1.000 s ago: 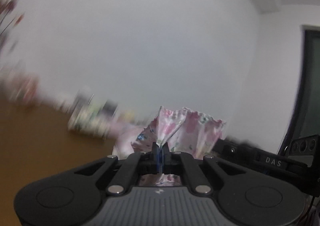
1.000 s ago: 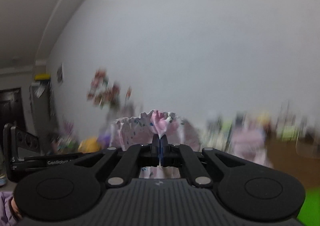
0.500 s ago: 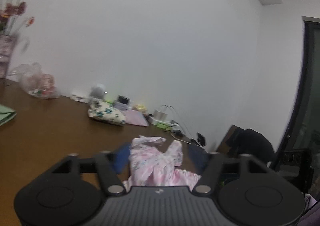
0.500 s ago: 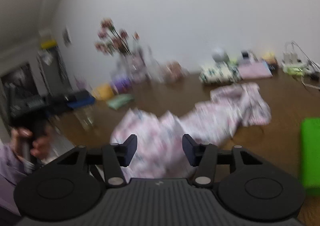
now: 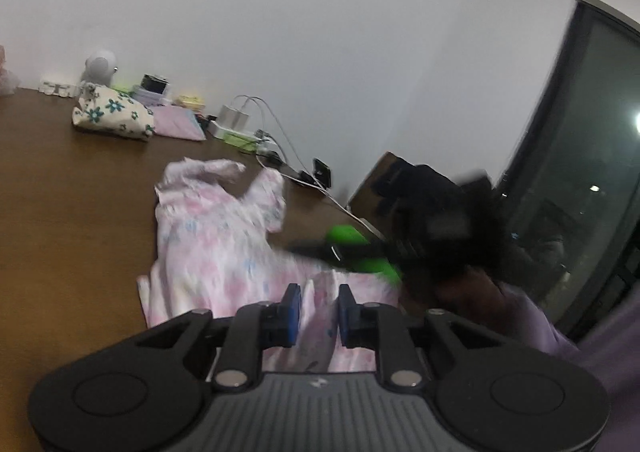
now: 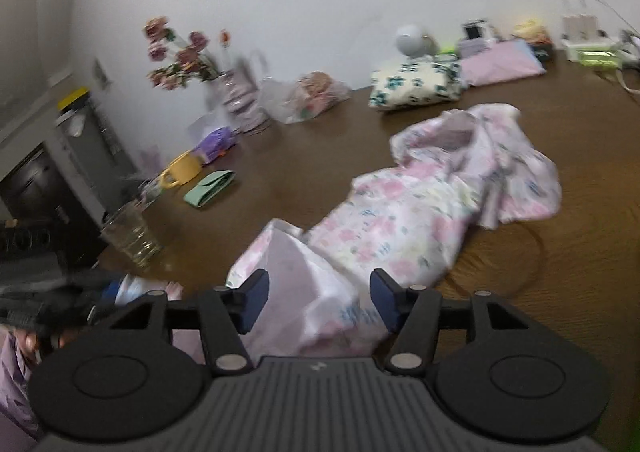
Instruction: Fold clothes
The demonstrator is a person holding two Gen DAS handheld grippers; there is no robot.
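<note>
Left wrist view: the left tool (image 5: pixel 318 306), a second ago clamped on the raised floral garment (image 5: pixel 224 236), now has its jaws closing around a fold of it, pads not yet pressing. The garment lies rumpled on the brown desk (image 5: pixel 72 188). Right tool (image 6: pixel 319 300) has let go too, jaws opening astride the near cloth: laid down, likely regrasping for a fold
</note>
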